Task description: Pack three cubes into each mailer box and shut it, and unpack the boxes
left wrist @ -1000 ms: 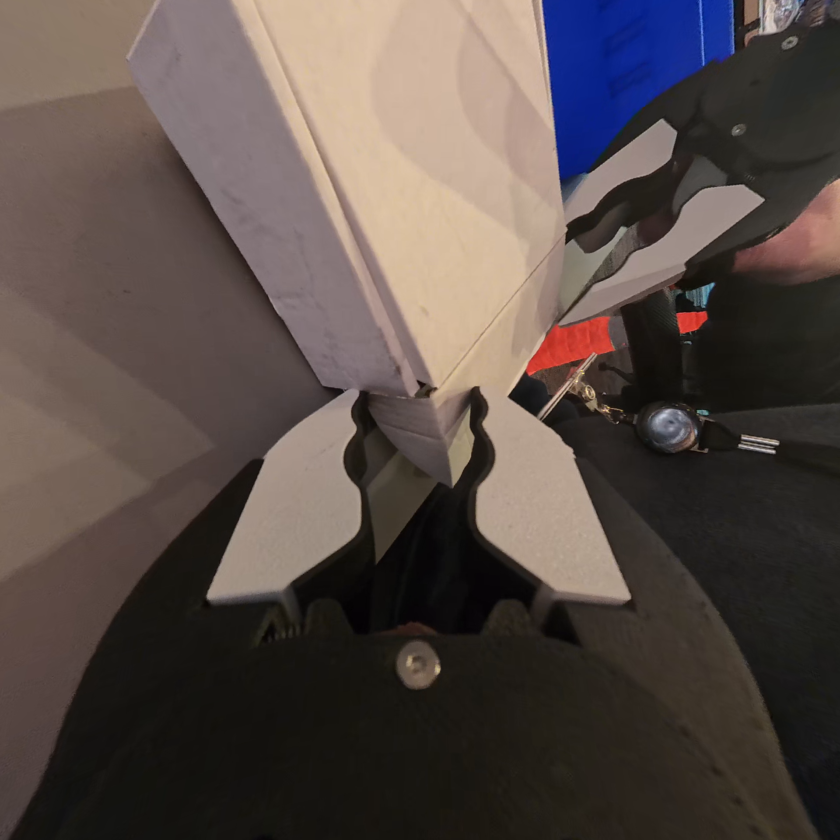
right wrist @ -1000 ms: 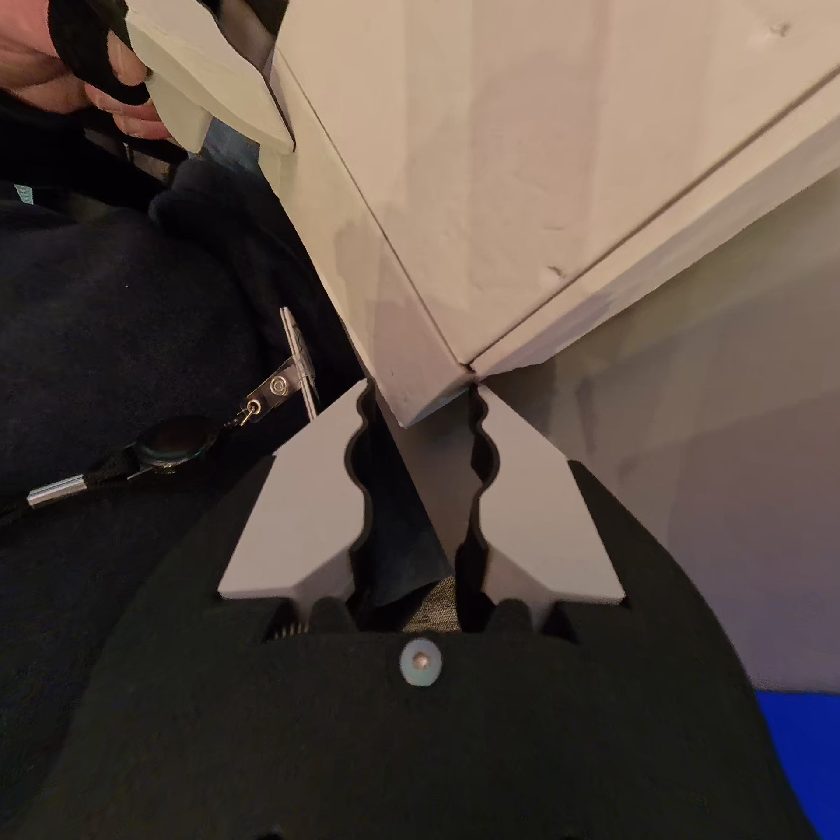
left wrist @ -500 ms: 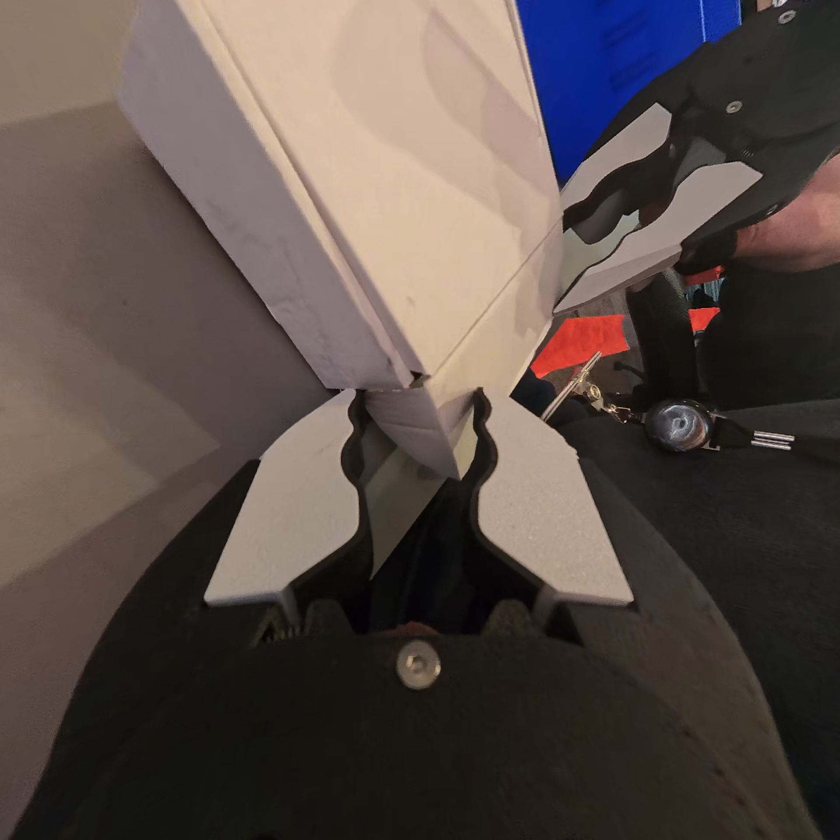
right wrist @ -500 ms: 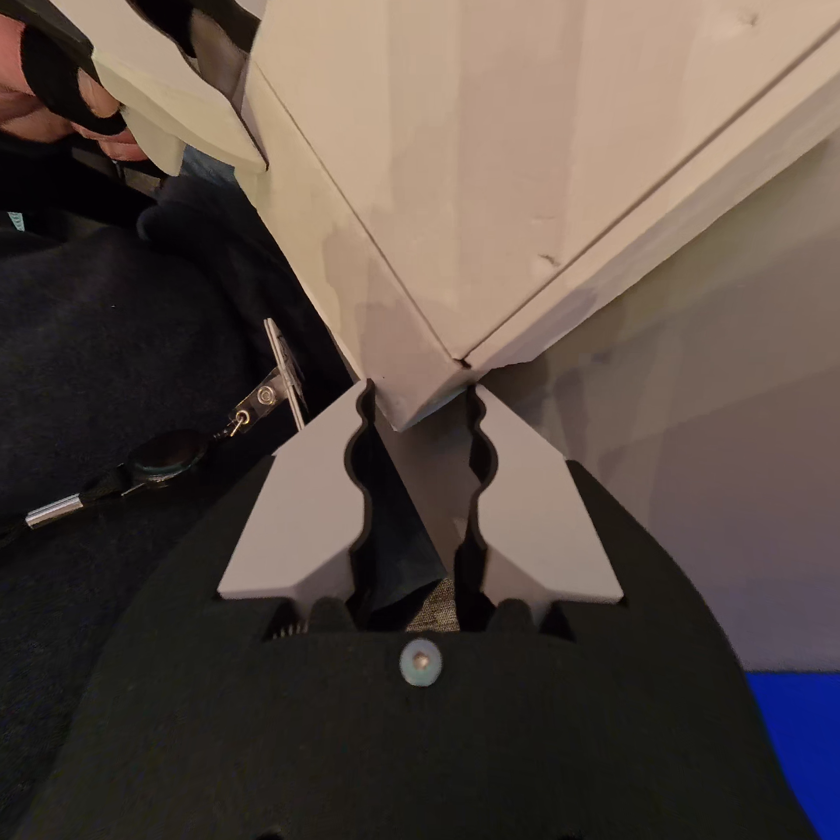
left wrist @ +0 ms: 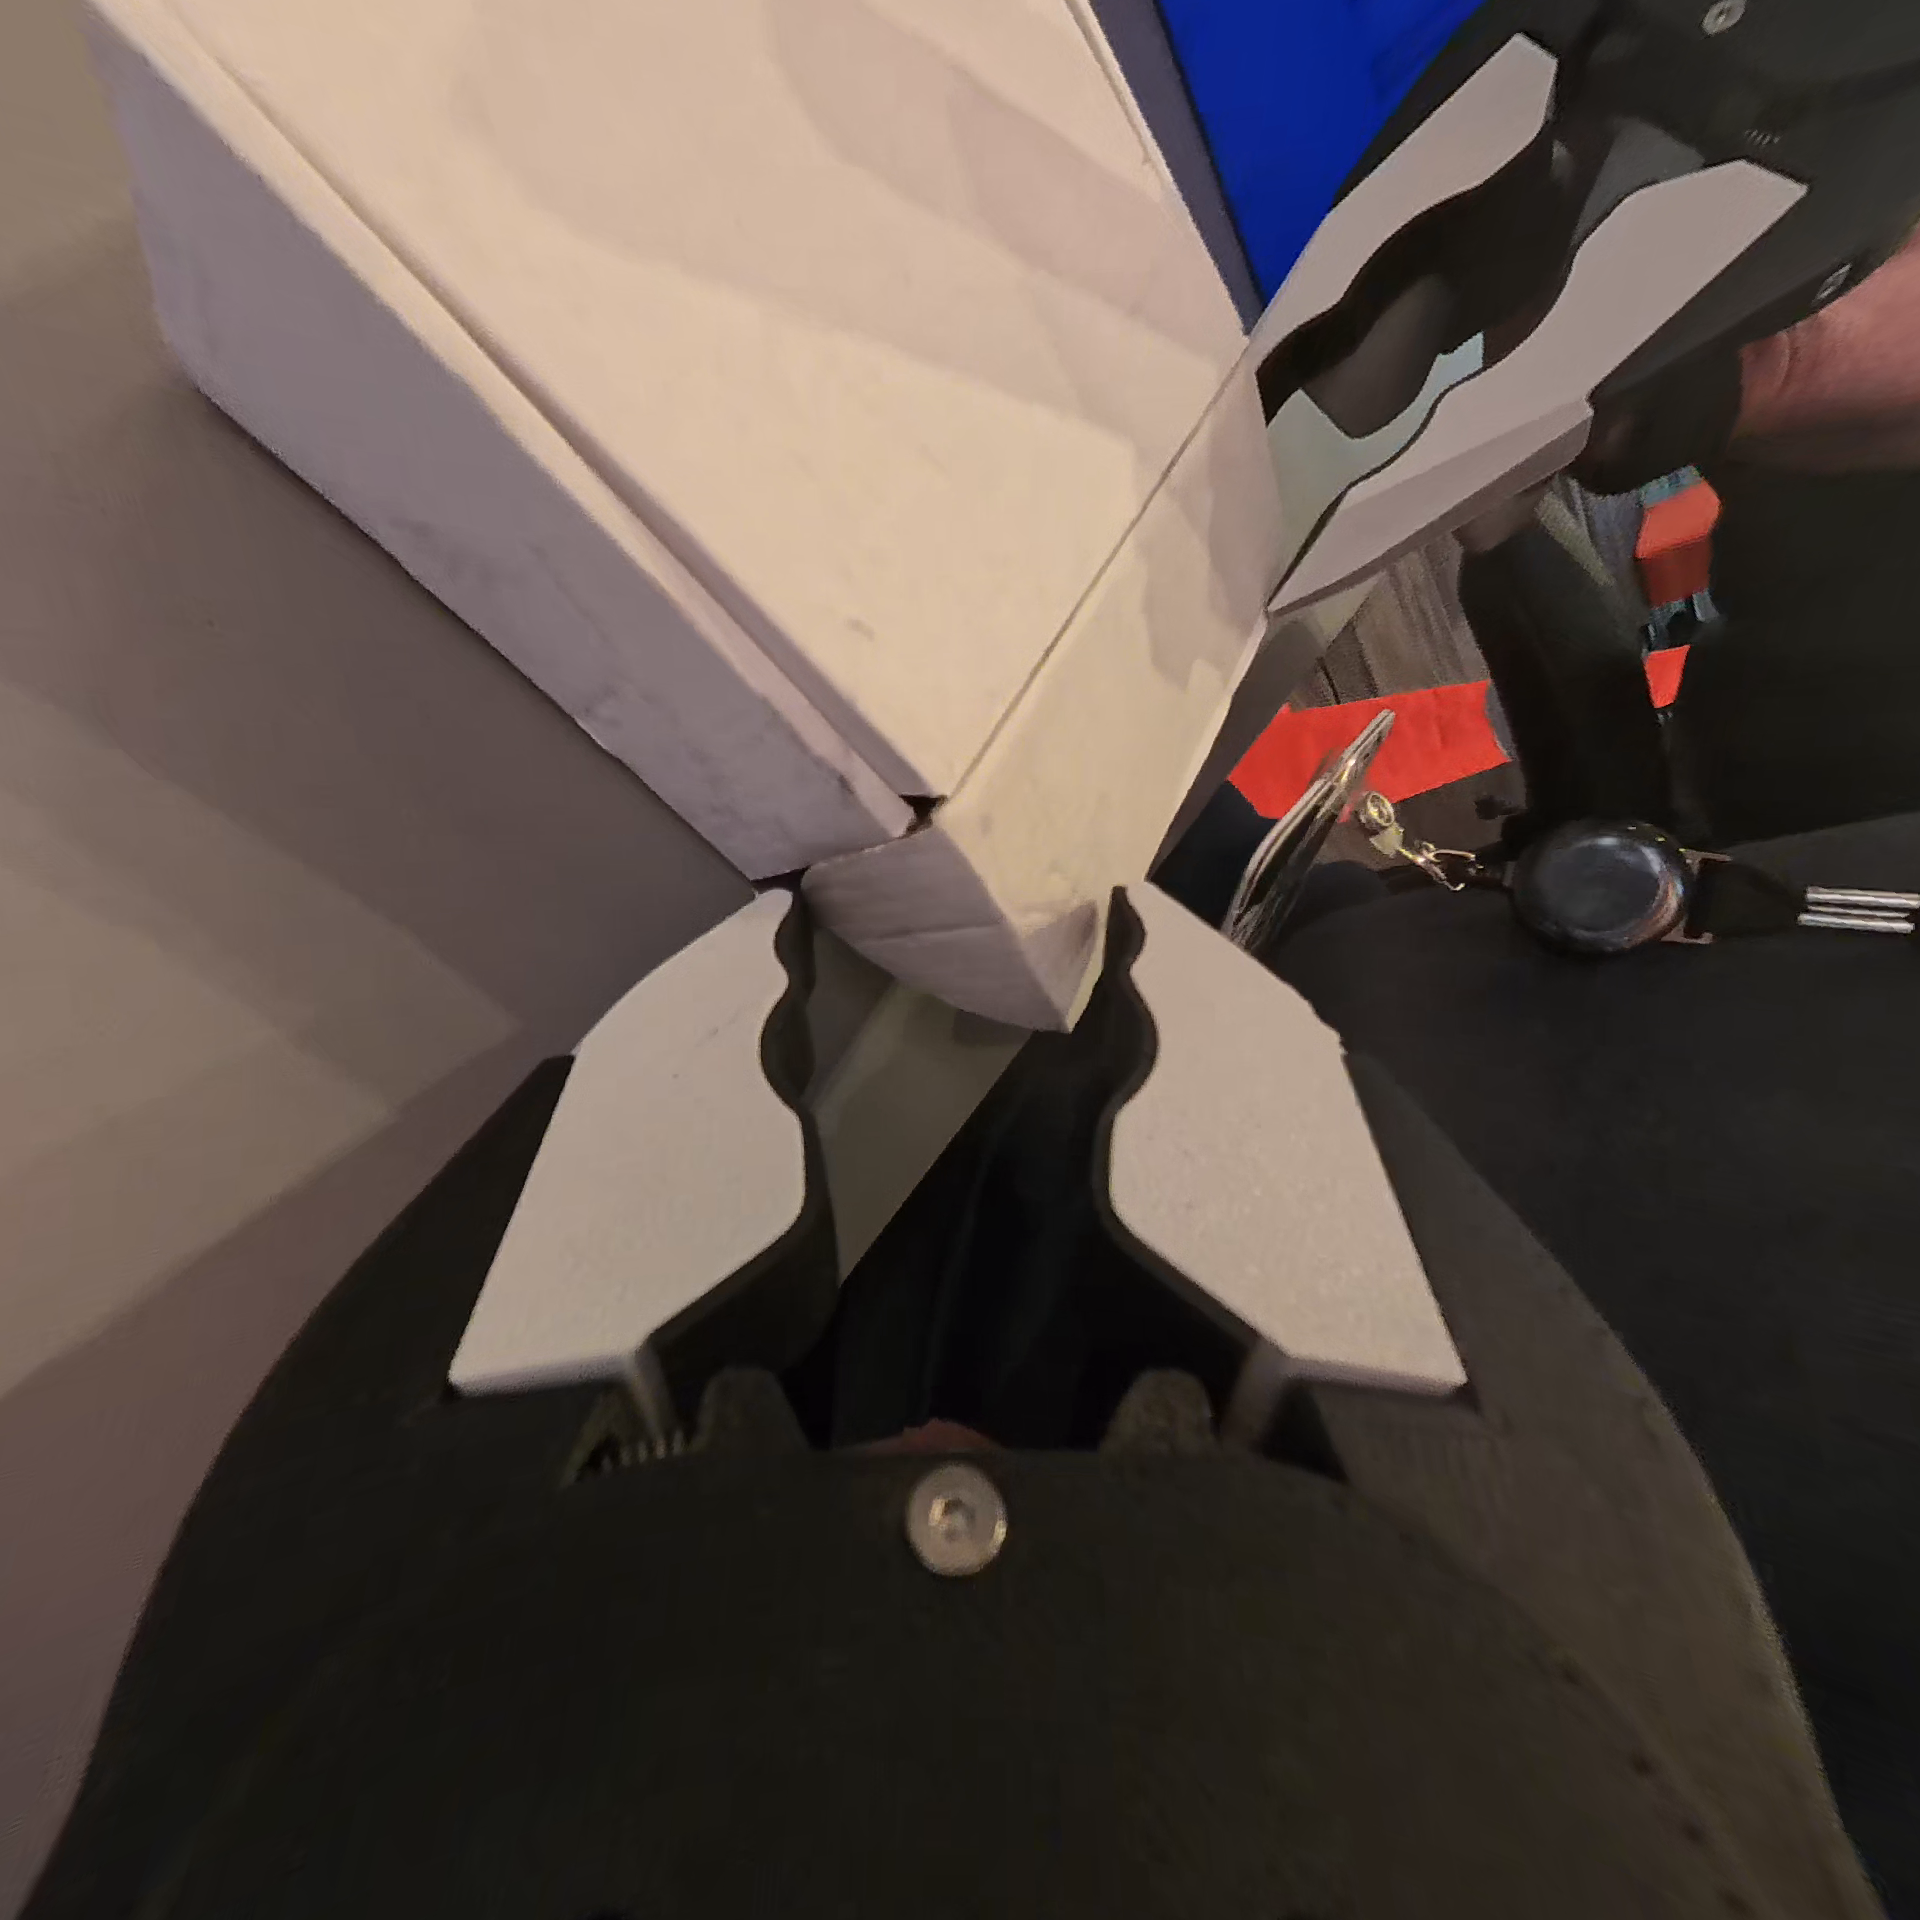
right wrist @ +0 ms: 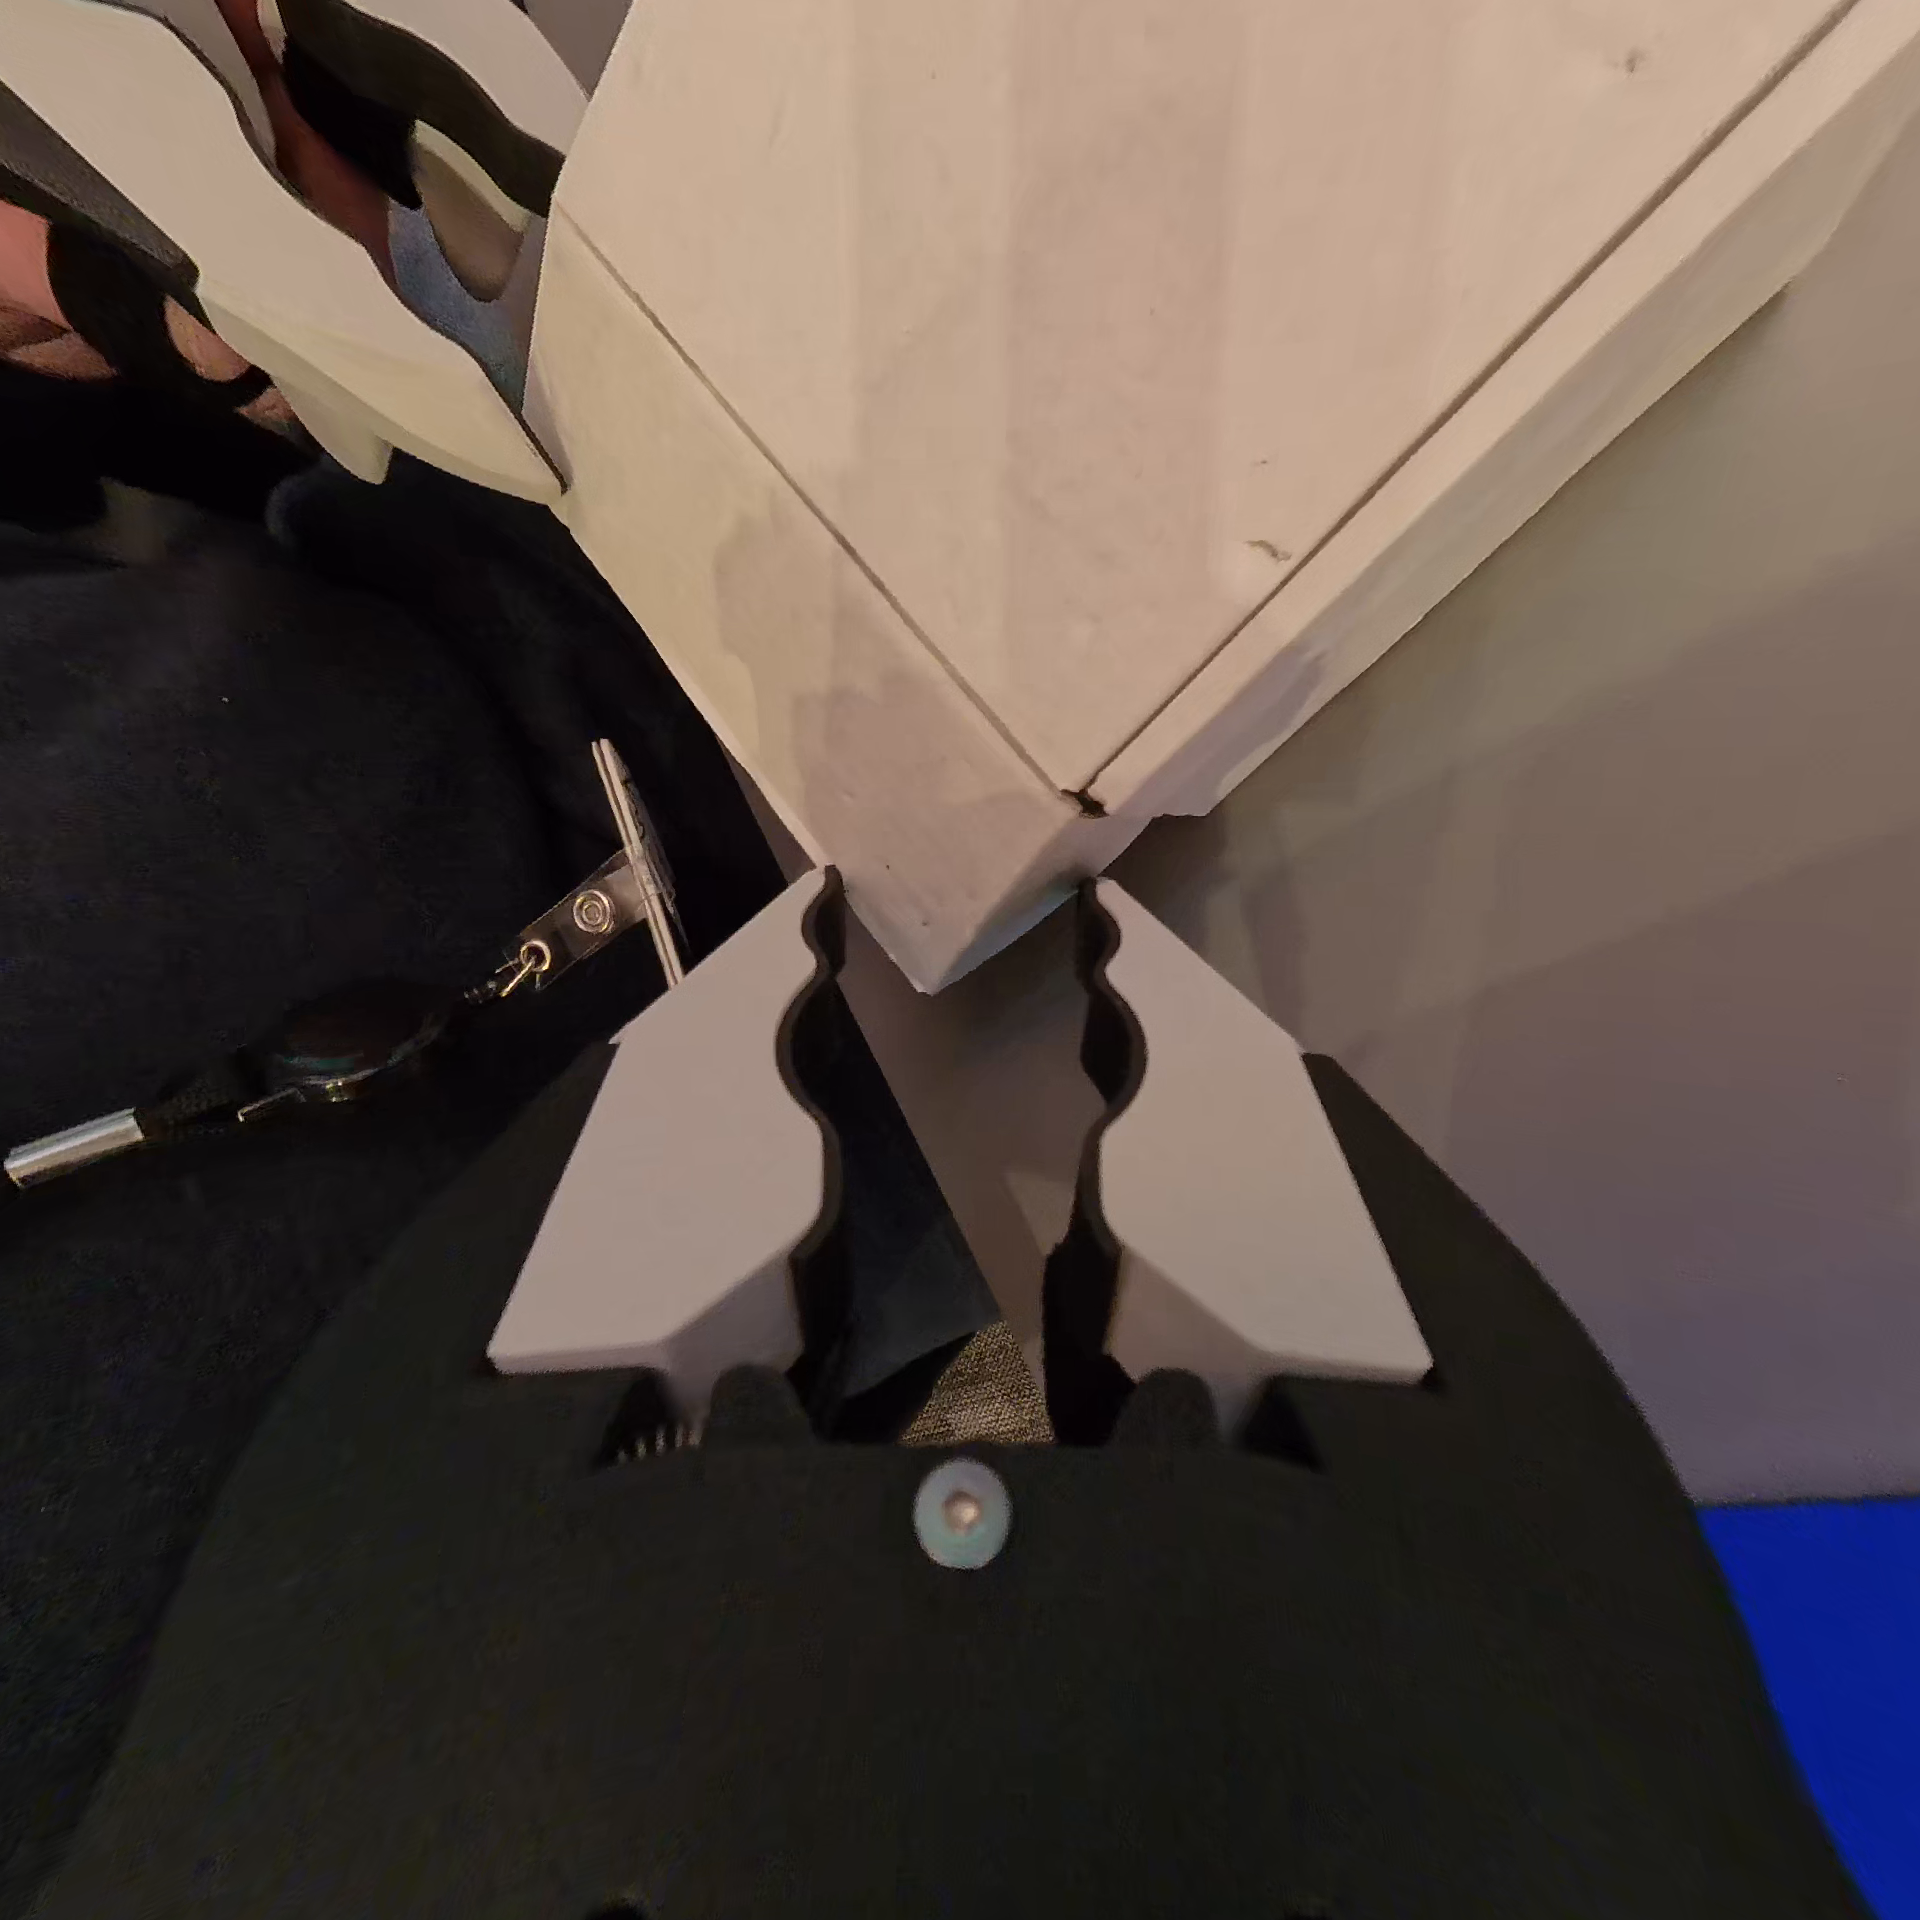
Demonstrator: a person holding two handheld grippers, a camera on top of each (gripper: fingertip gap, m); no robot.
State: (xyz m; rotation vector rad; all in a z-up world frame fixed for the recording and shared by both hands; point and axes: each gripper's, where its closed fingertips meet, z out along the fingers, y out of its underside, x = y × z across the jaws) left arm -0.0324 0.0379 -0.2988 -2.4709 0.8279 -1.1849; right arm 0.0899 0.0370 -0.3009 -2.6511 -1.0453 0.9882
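Closed white mailer box (left wrist: pixel 727 416) held off the table (left wrist: pixel 208 935), tilted, one corner in each gripper. Left gripper (left wrist: pixel 951 914) clamped on the box's near corner, fingers (left wrist: pixel 665 1122) pressed against both sides. Right gripper (right wrist: pixel 956 894) likewise clamped on another corner, at 1 o'clock in the left view. Badge reel (left wrist: pixel 1600 883) at 3 o'clock on dark clothing.
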